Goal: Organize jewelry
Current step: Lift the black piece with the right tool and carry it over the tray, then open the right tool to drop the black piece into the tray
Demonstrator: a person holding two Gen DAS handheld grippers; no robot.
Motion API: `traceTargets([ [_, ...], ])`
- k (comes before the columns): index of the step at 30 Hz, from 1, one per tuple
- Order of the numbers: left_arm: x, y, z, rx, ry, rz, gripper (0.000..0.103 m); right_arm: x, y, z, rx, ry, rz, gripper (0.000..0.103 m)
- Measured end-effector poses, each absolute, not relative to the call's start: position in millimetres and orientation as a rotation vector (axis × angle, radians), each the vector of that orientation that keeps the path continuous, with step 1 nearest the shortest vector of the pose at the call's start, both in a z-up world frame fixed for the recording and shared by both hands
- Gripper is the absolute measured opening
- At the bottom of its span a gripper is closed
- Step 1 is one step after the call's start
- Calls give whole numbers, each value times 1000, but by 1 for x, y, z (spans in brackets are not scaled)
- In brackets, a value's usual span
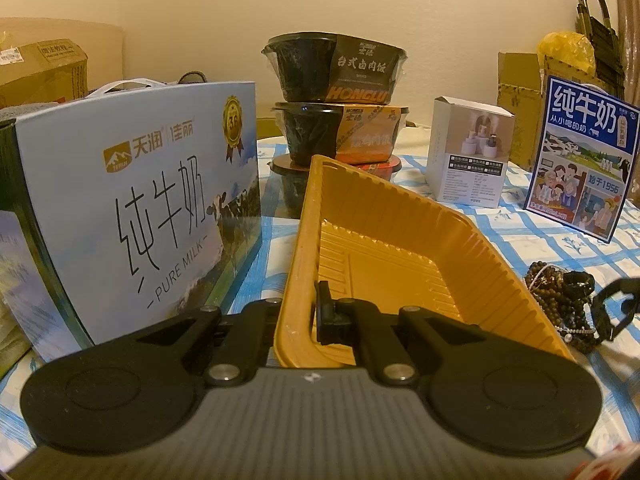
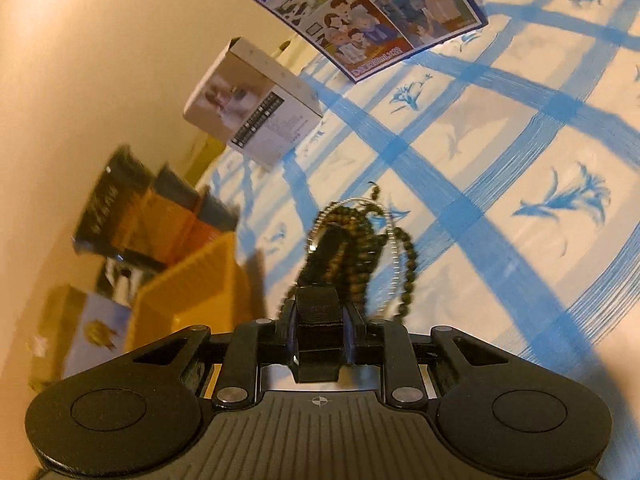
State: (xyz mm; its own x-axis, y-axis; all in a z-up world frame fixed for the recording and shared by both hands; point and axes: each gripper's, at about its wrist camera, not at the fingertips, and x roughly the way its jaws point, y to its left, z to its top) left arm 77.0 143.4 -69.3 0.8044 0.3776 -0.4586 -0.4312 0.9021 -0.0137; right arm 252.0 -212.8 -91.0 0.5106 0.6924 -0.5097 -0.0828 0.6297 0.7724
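My left gripper is shut on the near left rim of an empty orange plastic tray and holds it tilted above the table. A tangle of dark bead bracelets and a thin silver chain hangs to the tray's right. In the right wrist view my right gripper is shut on that bundle of bead bracelets, lifted off the blue-checked cloth. The orange tray lies to its left there. The right gripper's tip shows at the right edge of the left wrist view.
A large milk carton stands close on the left. Stacked black food bowls stand behind the tray. A small white box and a blue milk box stand at the back right on the checked tablecloth.
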Motion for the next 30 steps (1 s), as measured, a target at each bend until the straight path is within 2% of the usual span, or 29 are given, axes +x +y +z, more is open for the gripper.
traceTargets([
  [6,77,144,-69,-123,466,432,4,247,-173,-67,760,877,641,23],
  [8,77,144,-70,-124,466,432,4,245,-153,-66,764,896,700,18],
  [9,77,144,-70,-123,466,432,4,245,-142,-68,766,918,725,8],
  [10,77,144,-70,-124,466,432,4,243,-132,-70,765,938,741,6],
  [15,77,146,-70,-128,463,448,4,234,-93,-71,688,936,797,6],
  [25,76,151,-72,-139,465,441,4,187,-49,-35,229,593,830,6],
  [30,78,152,-71,-146,469,438,4,175,-15,-40,103,581,948,5],
])
